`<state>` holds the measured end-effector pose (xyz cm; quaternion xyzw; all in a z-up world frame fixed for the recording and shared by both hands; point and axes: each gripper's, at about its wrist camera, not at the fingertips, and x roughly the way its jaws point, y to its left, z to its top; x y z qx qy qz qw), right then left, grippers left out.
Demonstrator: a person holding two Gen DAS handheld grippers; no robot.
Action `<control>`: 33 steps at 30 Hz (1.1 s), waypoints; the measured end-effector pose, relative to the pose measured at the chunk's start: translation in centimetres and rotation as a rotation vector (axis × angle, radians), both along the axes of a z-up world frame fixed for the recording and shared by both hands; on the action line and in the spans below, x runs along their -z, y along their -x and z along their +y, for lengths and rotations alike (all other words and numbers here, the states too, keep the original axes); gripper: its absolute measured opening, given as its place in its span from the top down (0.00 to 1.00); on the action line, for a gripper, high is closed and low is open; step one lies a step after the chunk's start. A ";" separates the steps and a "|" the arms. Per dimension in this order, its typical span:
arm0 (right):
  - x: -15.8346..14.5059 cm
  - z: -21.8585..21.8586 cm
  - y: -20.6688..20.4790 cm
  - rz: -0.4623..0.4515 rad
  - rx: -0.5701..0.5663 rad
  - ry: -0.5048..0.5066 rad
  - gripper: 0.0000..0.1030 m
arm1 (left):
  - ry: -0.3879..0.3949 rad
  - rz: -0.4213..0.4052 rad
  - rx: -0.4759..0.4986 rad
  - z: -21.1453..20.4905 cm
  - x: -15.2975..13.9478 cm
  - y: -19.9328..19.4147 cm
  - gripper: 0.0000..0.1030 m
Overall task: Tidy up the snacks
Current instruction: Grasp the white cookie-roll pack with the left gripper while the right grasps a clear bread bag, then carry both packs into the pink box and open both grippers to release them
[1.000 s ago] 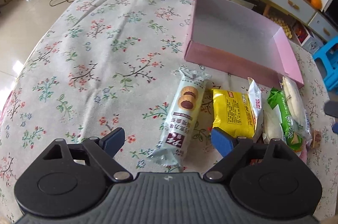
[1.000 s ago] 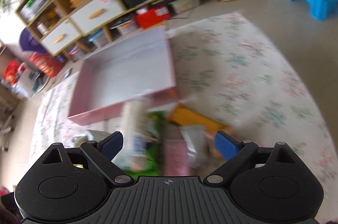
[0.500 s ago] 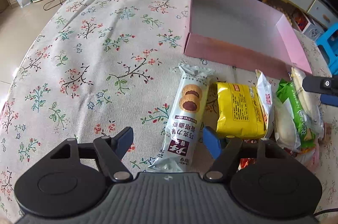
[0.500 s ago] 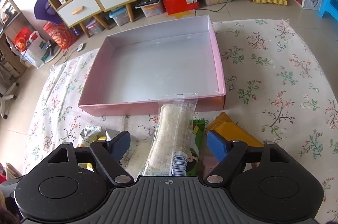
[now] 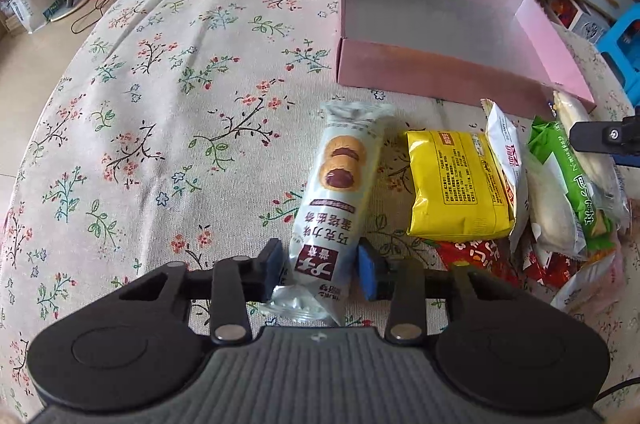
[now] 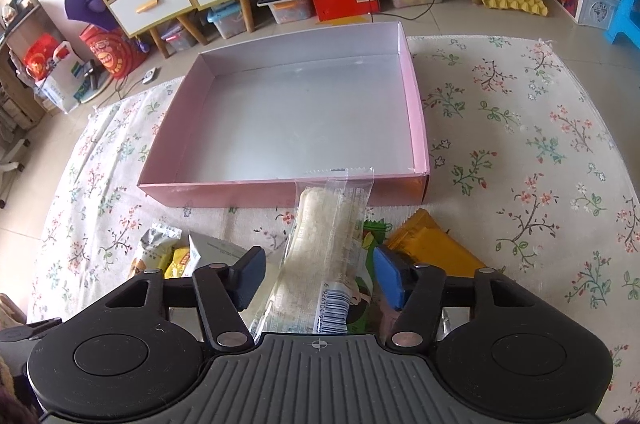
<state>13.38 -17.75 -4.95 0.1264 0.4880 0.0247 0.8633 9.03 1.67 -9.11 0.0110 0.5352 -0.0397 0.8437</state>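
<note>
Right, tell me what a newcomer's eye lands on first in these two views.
The big pink box lies open and bare on the floral cloth. In front of it lies a row of snacks, where the left tongs straddle a pale biscuit packet beside a yellow pack. The right tongs straddle a clear-wrapped white bar whose end overlaps the box's near wall.

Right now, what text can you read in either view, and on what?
"巧克力味": cookie packet, large print; the line under it is unclear.
"6 9267": barcode on the clear-wrapped bar; later digits are unreadable.
Yellow packet: fine print too small to read.
Green packet, red wrapper: lettering not legible.
</note>
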 end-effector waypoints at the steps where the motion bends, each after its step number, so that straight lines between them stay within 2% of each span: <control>1: 0.0 0.0 0.0 0.001 -0.003 0.002 0.50 | -0.001 -0.002 -0.004 0.1 0.0 0.0 0.70; 3: 0.1 0.0 0.0 0.005 -0.008 -0.003 0.58 | -0.004 -0.005 -0.008 0.2 -0.1 0.0 0.71; 12: -0.2 -0.1 0.3 -0.002 -0.009 -0.025 0.65 | 0.021 -0.033 -0.024 0.6 -1.0 0.3 0.72; 15: -0.6 -0.6 0.5 -0.006 -0.001 -0.051 0.72 | 0.035 -0.051 -0.028 0.8 -1.6 0.4 0.72; 24: -1.5 -2.4 1.2 -0.020 0.039 -0.159 0.74 | 0.117 -0.156 -0.040 1.6 -3.9 0.9 0.72; 28: -2.2 -3.2 1.4 -0.030 0.058 -0.232 0.74 | 0.182 -0.173 -0.040 1.9 -4.8 0.4 0.72; 33: -3.5 -4.0 0.8 -0.089 0.077 -0.256 0.74 | 0.226 -0.194 -0.035 1.7 -5.7 -1.5 0.72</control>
